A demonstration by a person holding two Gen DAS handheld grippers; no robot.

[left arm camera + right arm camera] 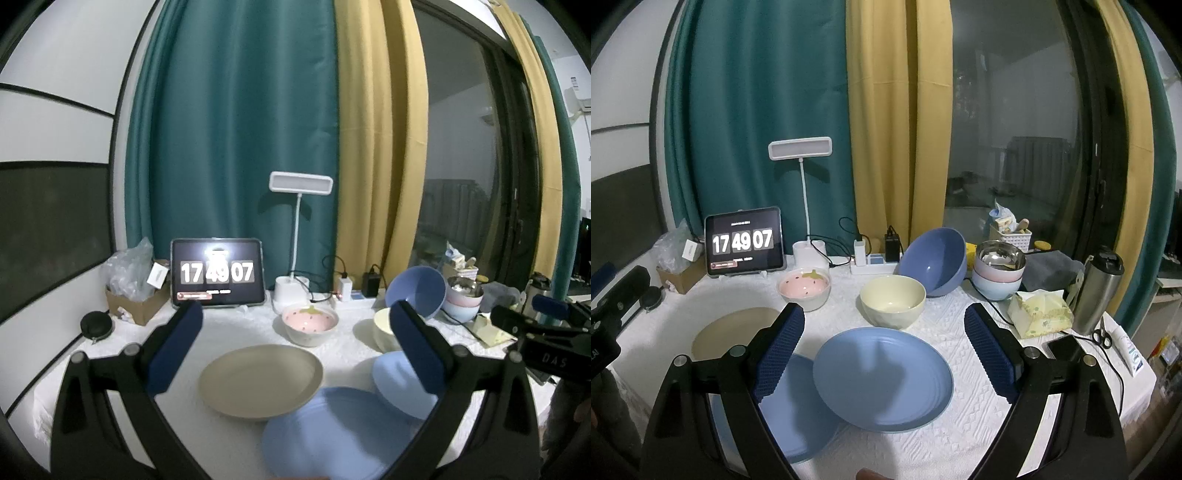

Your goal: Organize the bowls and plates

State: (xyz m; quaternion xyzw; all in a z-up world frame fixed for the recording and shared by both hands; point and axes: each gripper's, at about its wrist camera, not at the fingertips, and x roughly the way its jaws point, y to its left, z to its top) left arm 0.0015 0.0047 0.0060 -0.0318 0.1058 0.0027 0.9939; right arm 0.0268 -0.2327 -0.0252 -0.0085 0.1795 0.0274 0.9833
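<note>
White textured tablecloth across the lower half of both views, backed by a teal curtain at upper left and a yellow curtain at upper centre.

Left gripper at bottom centre of the left wrist view, released, fingers spread wide, nothing held, above a beige plate. Right gripper at bottom centre of the right wrist view, likewise spread and empty, framing a blue plate.

Blue plate at lower centre, its left edge resting tilted upon a second blue plate at lower left. Beige plate at left of the right wrist view, near but apart from the blue pair.

Large blue bowl at centre right, tipped on its side, leaning beside a stack of pastel bowls topped by a steel bowl. Pale yellow bowl upright at centre, just in front of the blue bowl. Strawberry-patterned bowl upright at centre left.

Tablet showing 17 49 07 at middle left; white desk lamp beside it. Steel flask and tissue pack at right.
</note>
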